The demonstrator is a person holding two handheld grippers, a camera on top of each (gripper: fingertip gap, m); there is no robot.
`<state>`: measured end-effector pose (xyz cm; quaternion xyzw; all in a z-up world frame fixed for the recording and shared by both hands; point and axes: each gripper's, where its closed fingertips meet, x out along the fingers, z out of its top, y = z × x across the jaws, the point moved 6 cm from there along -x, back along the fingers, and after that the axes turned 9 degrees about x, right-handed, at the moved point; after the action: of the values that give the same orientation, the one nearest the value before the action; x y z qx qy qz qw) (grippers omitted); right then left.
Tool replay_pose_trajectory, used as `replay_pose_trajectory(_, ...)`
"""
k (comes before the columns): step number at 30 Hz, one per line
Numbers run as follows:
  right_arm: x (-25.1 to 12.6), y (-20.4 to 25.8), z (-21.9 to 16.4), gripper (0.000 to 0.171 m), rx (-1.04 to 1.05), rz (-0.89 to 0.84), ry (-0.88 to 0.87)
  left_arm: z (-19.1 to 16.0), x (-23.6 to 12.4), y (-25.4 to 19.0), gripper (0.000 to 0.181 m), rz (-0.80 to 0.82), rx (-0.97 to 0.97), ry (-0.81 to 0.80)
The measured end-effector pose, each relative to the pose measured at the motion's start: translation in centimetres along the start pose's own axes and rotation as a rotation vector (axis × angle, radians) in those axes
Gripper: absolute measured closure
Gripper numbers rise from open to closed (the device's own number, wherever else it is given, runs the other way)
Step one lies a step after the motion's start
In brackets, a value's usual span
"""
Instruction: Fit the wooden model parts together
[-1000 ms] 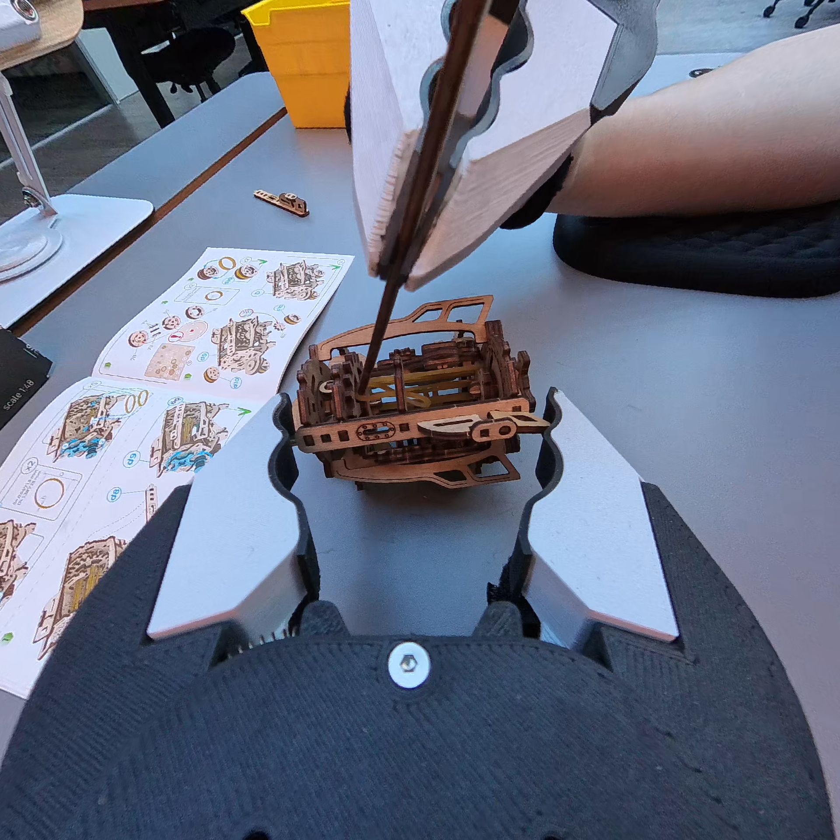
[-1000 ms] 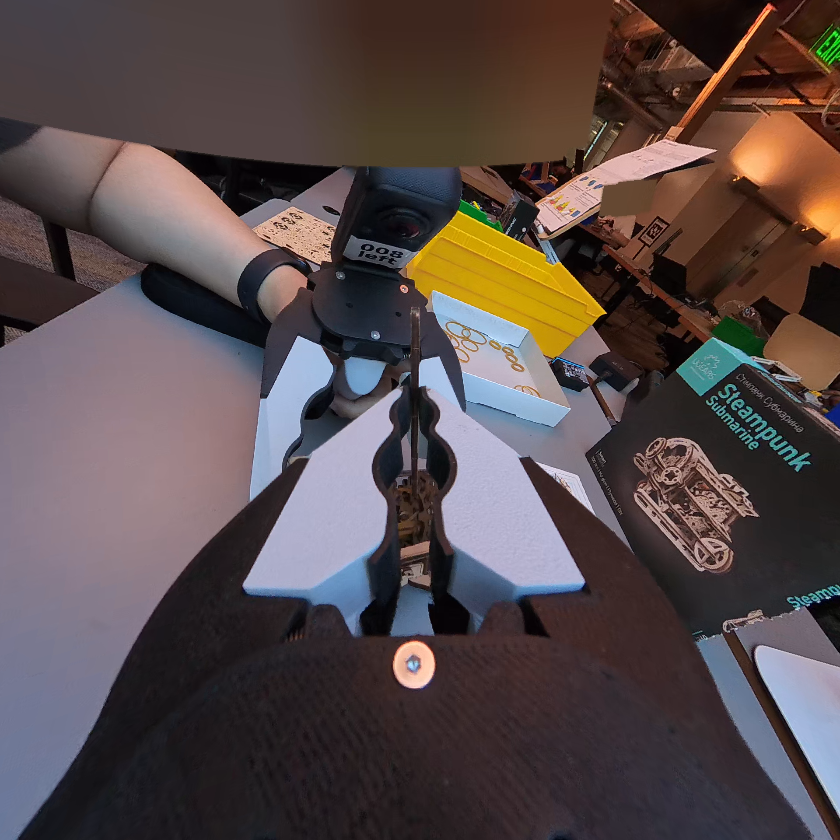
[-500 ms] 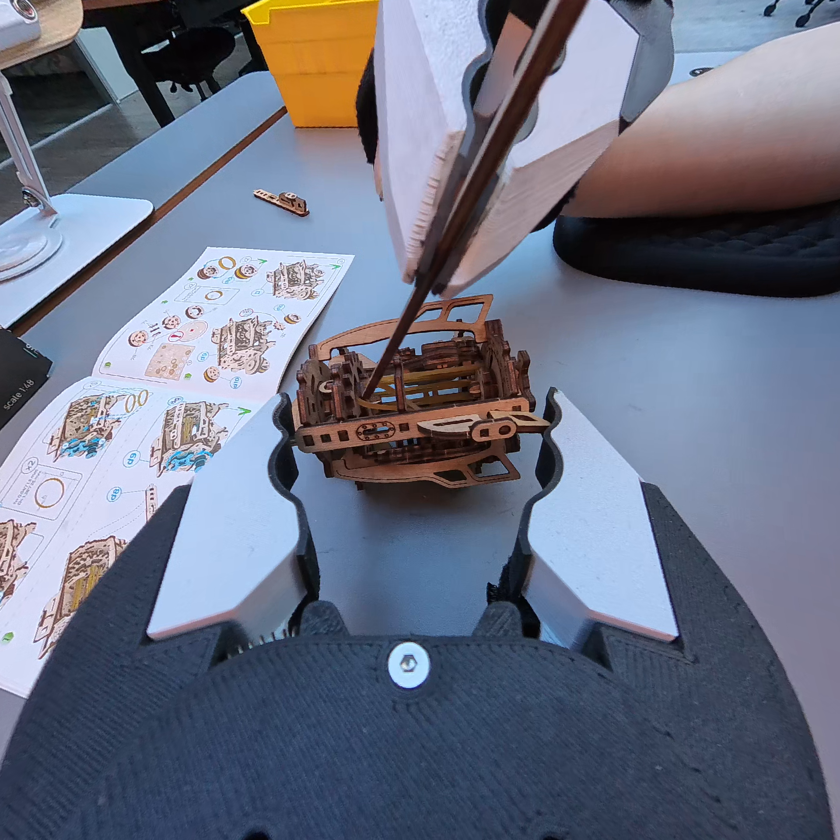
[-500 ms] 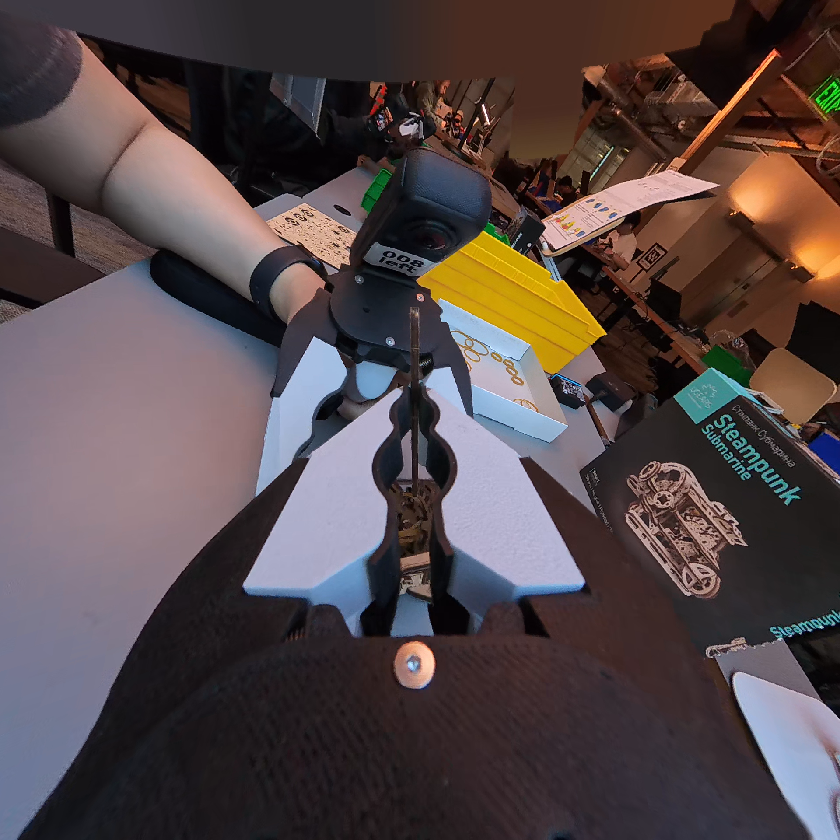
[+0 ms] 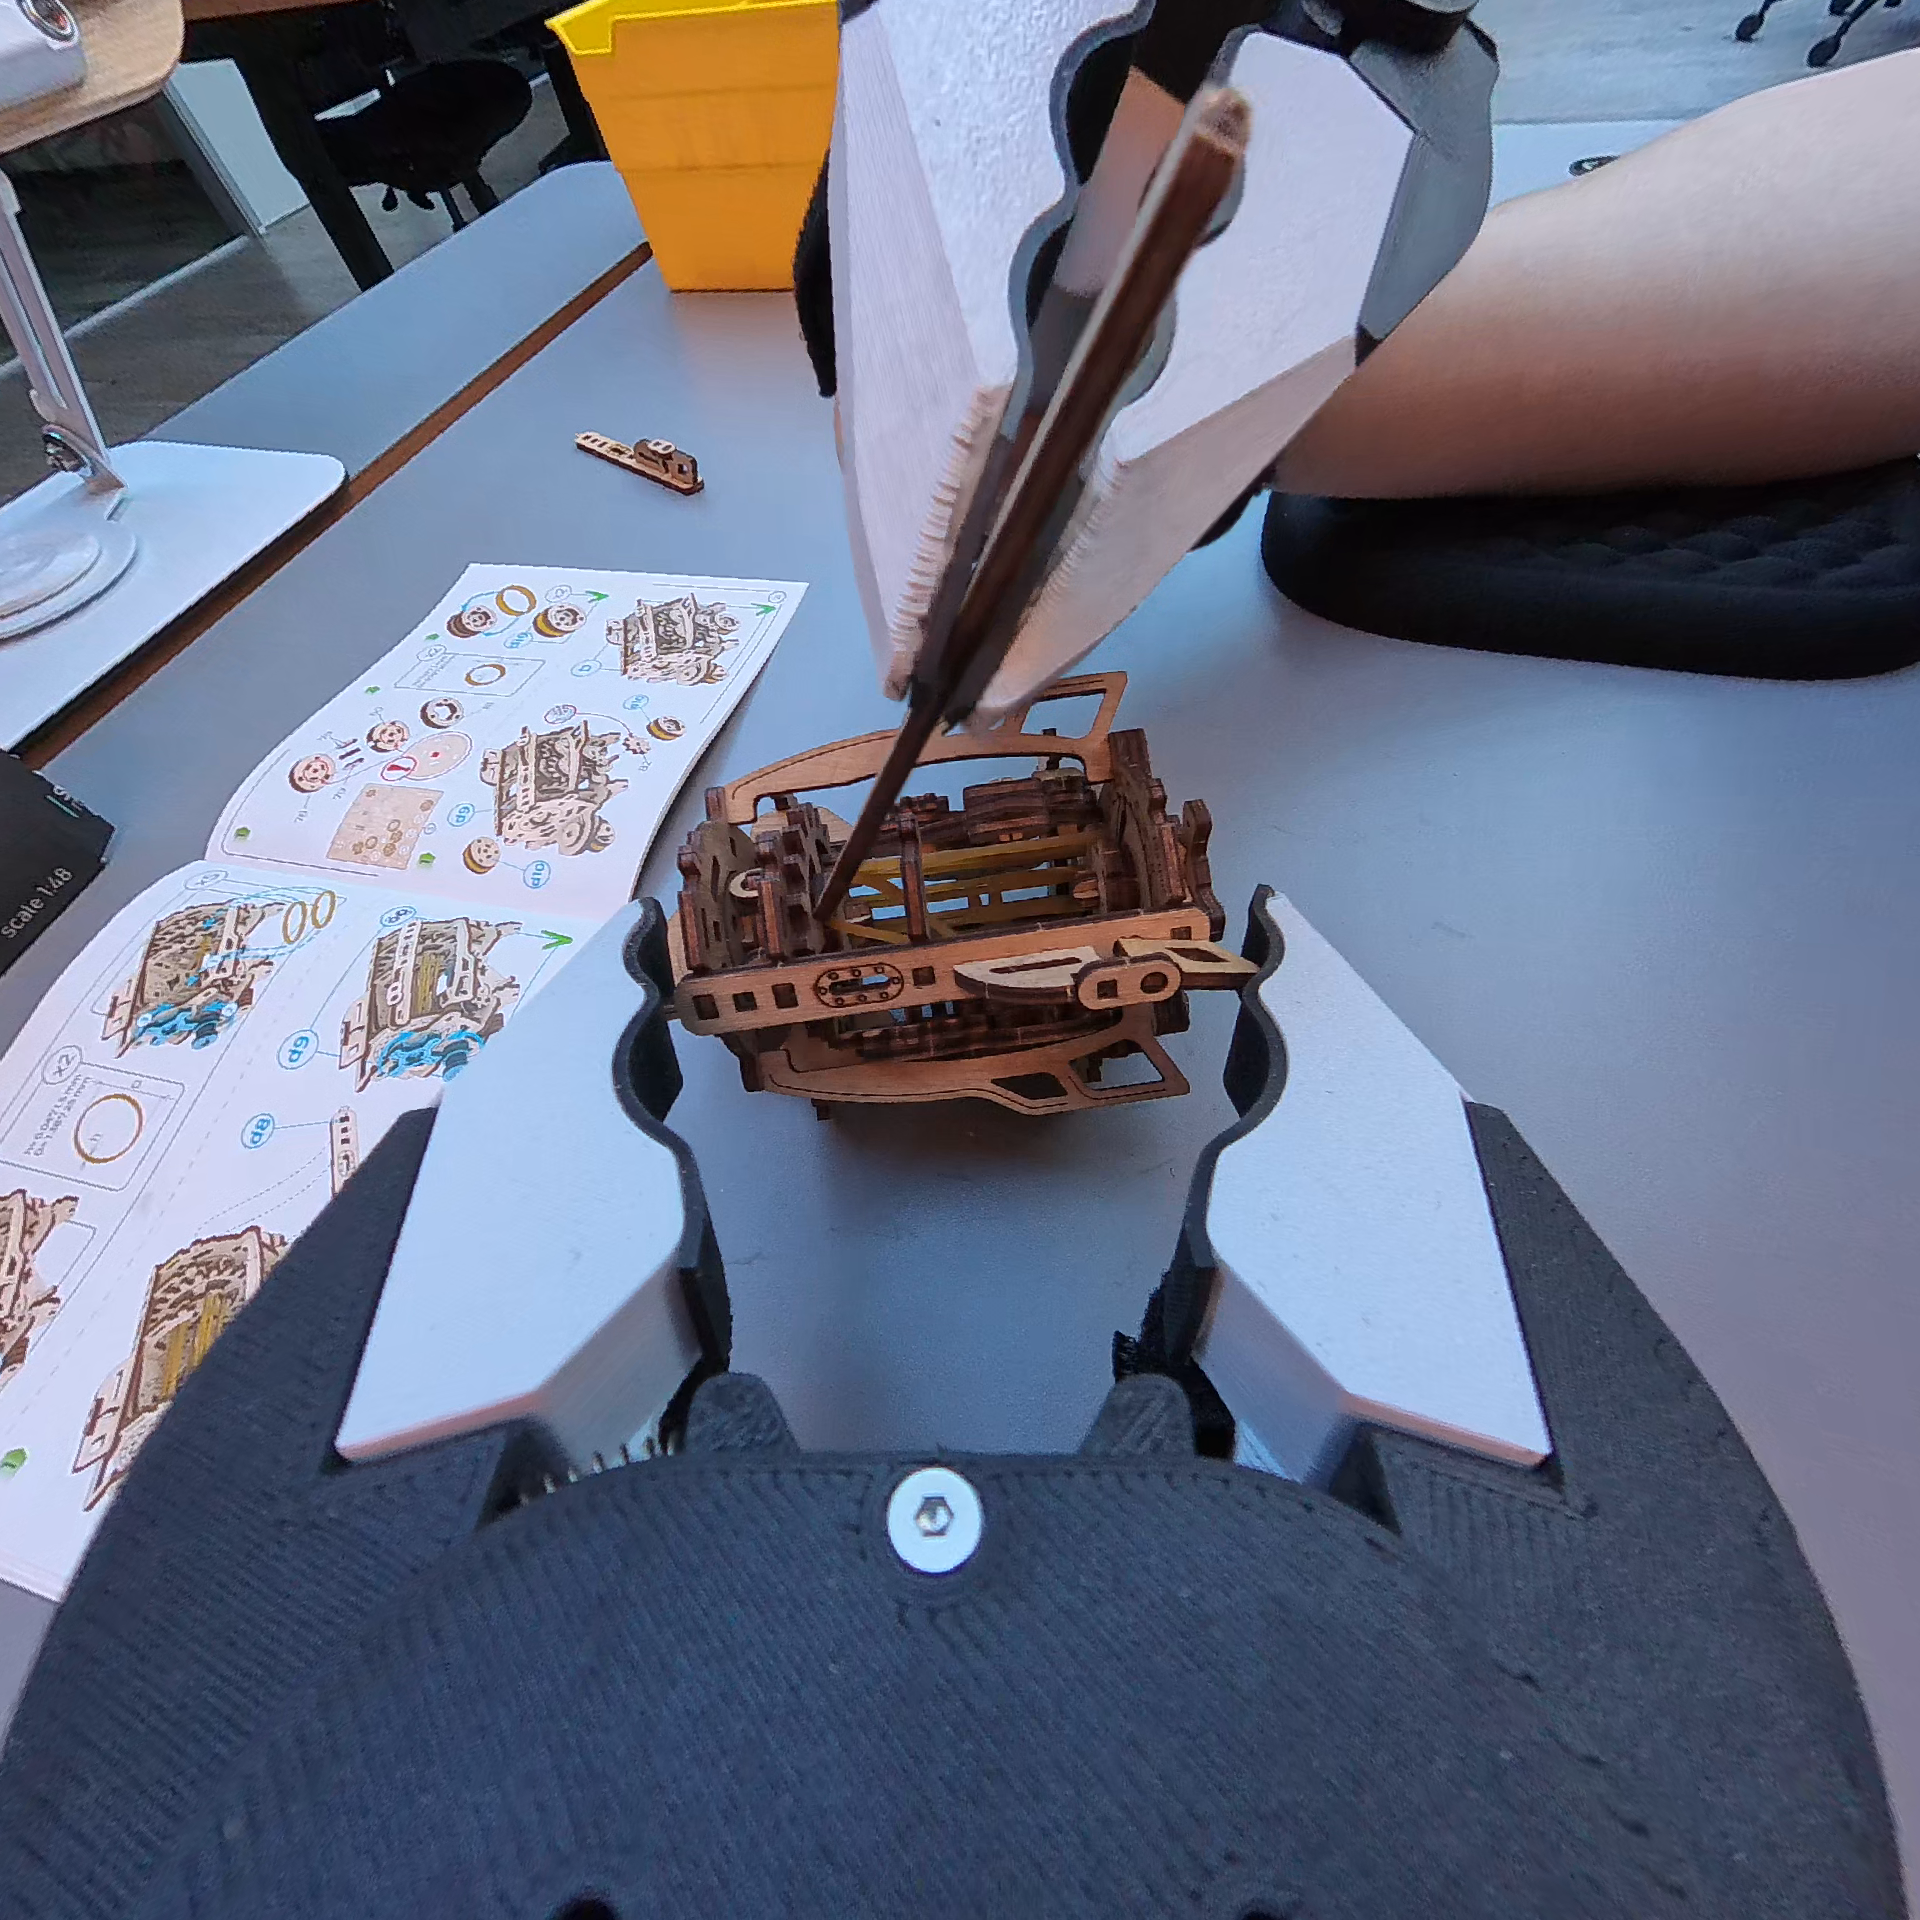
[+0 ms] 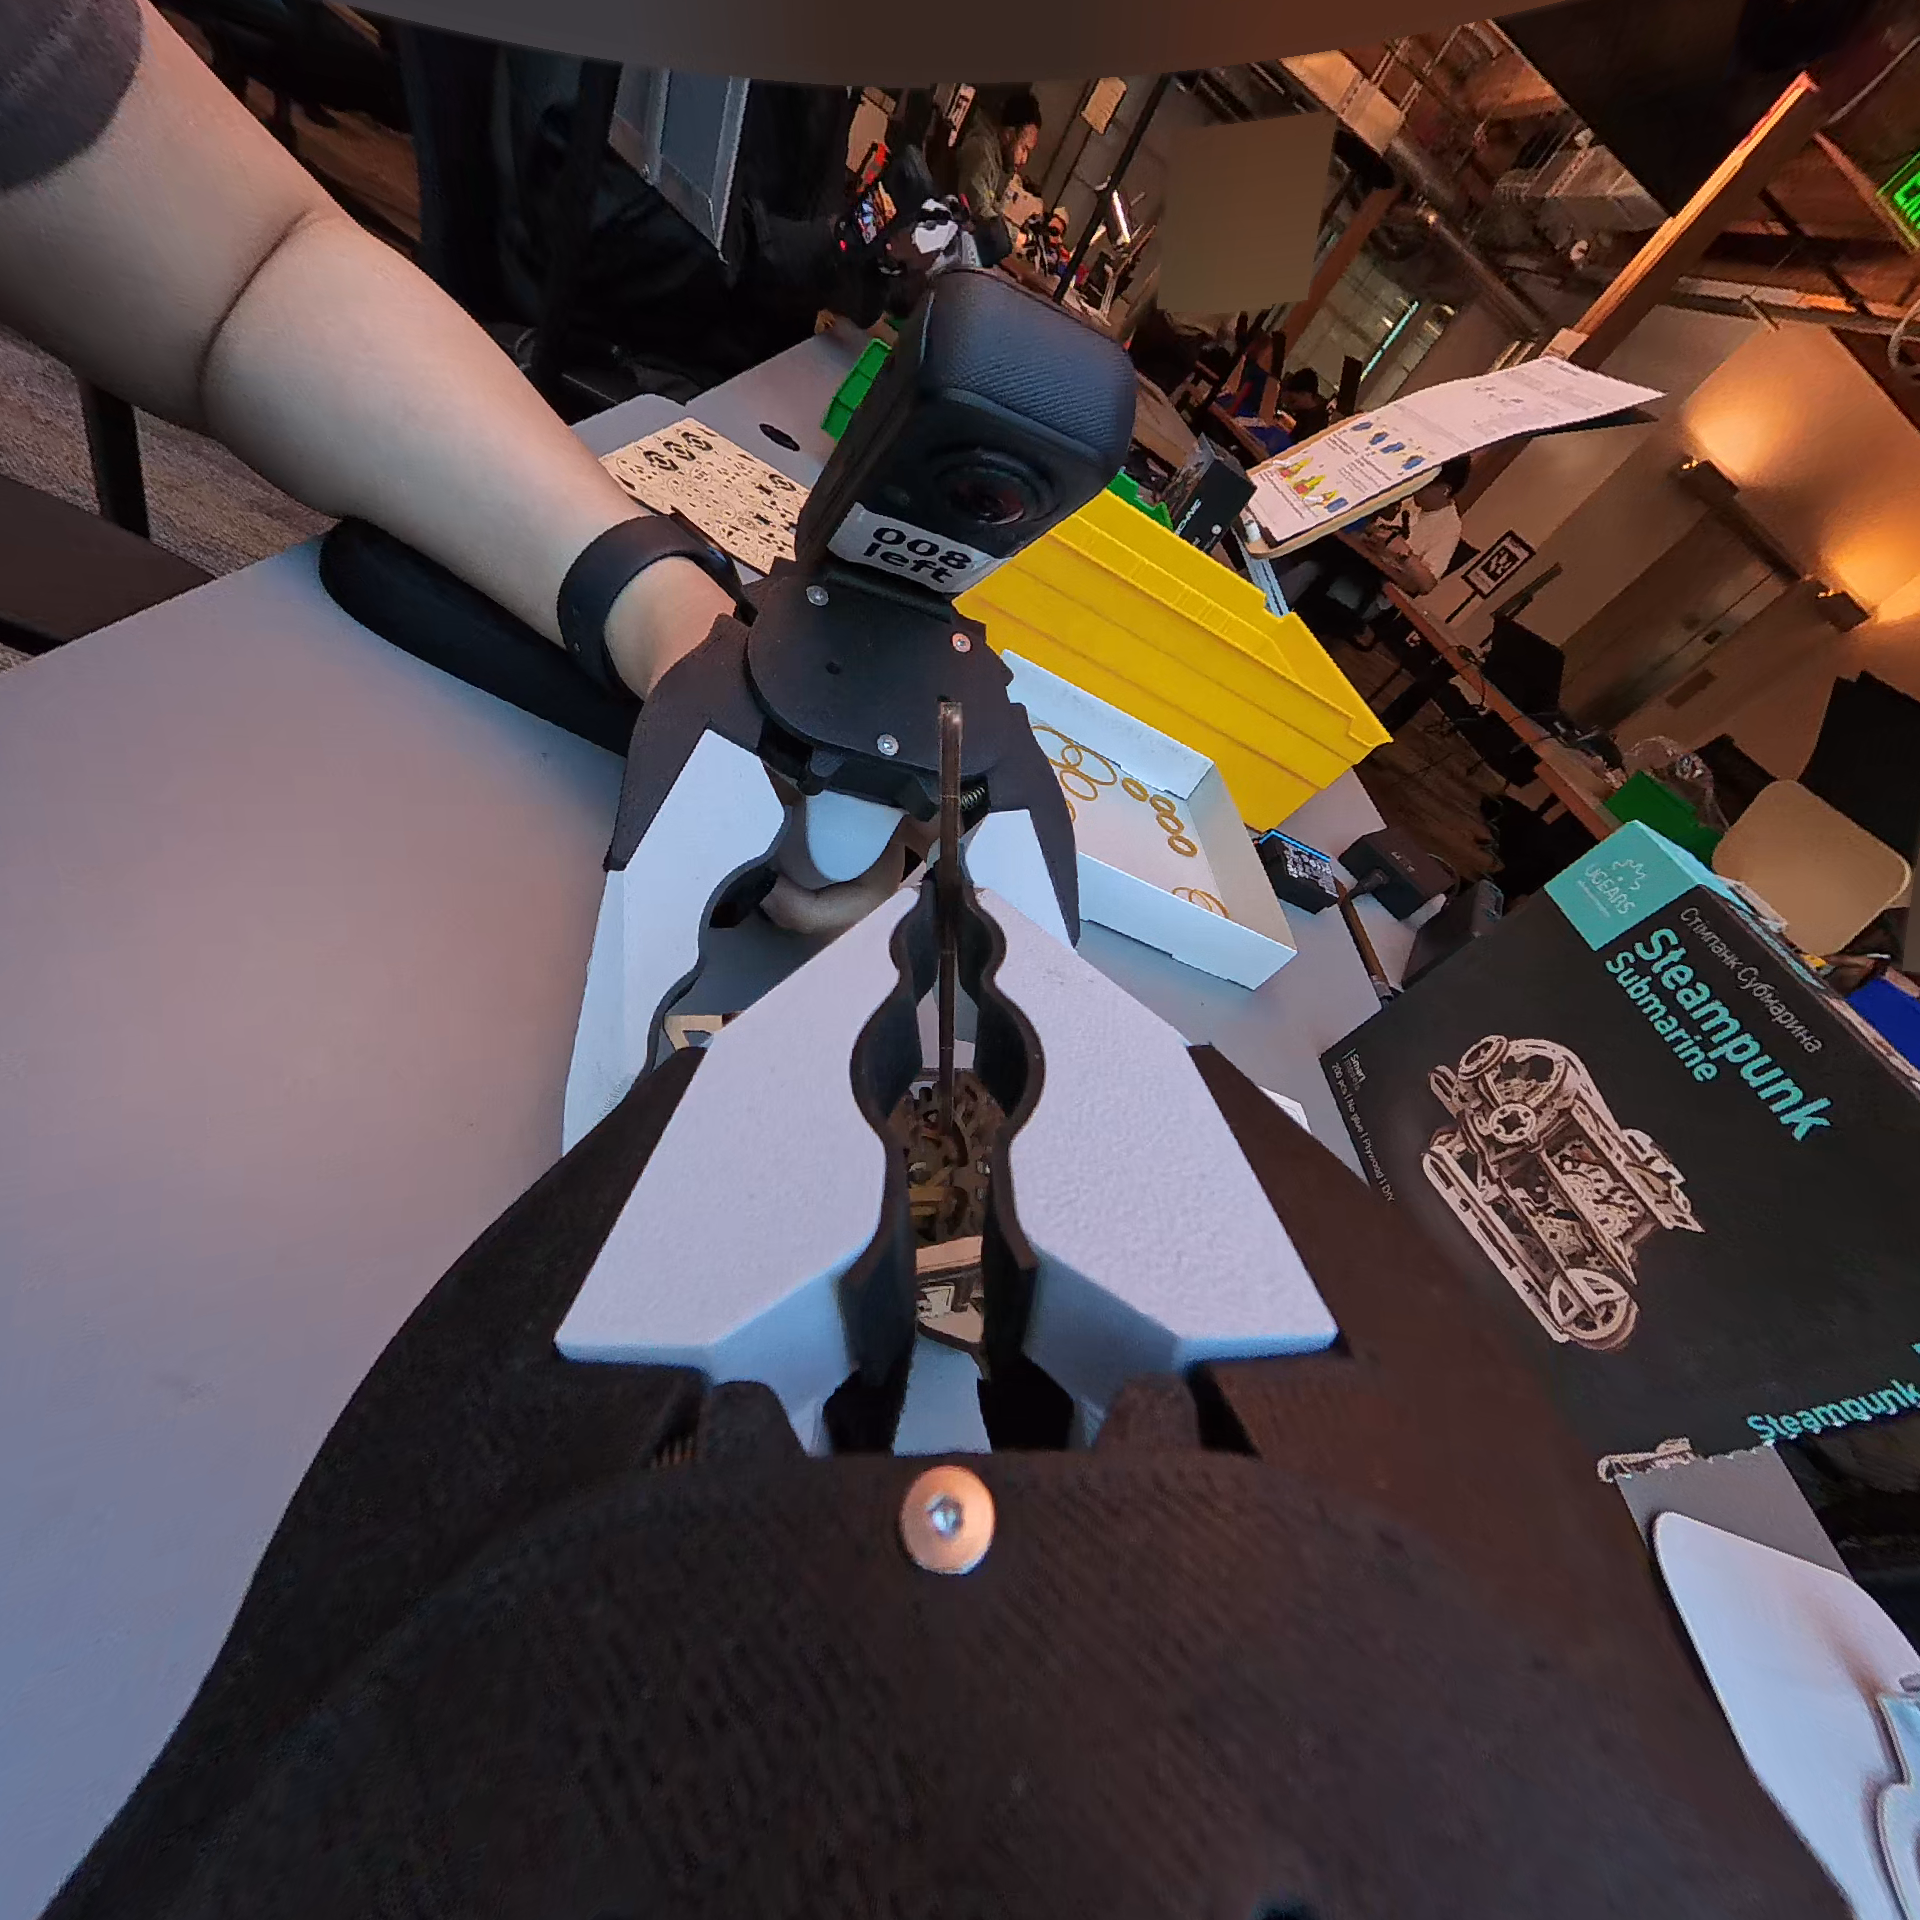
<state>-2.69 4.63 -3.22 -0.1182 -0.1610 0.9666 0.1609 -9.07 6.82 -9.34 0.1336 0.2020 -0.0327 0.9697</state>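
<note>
A half-built wooden model (image 5: 935, 966) with gears and yellow rubber bands stands on the grey table (image 5: 1507, 987). My left gripper (image 5: 951, 909) is open, with a finger on each side of the model and not touching it. My right gripper (image 5: 940, 696) hangs above the model, shut on a thin dark wooden stick (image 5: 1081, 384). The stick slants down to the left and its tip sits among the gears at the model's left end. In the right wrist view the stick (image 6: 948, 810) stands out past my shut right gripper (image 6: 943, 904), and the model (image 6: 940, 1164) shows through the gap between the fingers.
An open instruction booklet (image 5: 395, 883) lies left of the model. A small wooden part (image 5: 639, 459), a yellow bin (image 5: 717, 156) and a white lamp base (image 5: 156, 520) are farther back. A forearm (image 5: 1662, 291) rests on a black pad (image 5: 1610, 582). The kit box (image 6: 1621, 1143) and a white tray of rubber bands (image 6: 1143, 831) stand nearby. The left gripper's tips are roughly 8 cm from the right gripper's.
My right gripper has swung to the right and tilted more, so the stick leans further while its tip stays in the model's left end. The left gripper and the model have not moved.
</note>
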Motion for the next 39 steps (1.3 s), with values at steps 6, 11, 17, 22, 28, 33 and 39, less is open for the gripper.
replay_pose_trajectory(6,0.3,0.3,0.1,0.17,-0.046,0.008,0.046,0.0,0.0,0.0,0.074,0.0,-0.005,0.001)
replay_pose_trajectory(11,1.3,0.4,0.5,0.17,-0.051,0.021,0.132,0.0,0.0,0.1,0.074,0.002,-0.006,0.004)
replay_pose_trajectory(17,2.6,-0.2,0.8,0.17,0.023,0.063,0.244,0.0,0.1,0.1,0.074,0.006,0.0,0.007)
replay_pose_trajectory(22,2.8,-1.4,1.0,0.171,0.102,0.063,0.277,0.0,0.1,0.1,0.074,0.008,0.001,0.007)
replay_pose_trajectory(28,2.8,-2.6,0.9,0.17,0.233,0.101,0.292,0.0,0.1,0.1,0.074,0.007,-0.001,0.006)
replay_pose_trajectory(33,2.9,-2.0,0.8,0.17,0.211,0.147,0.3,0.0,0.1,0.1,0.074,0.008,0.0,0.007)
replay_pose_trajectory(39,1.8,-2.1,0.8,0.171,0.212,0.131,0.239,0.0,0.1,0.1,0.074,0.011,0.005,0.007)
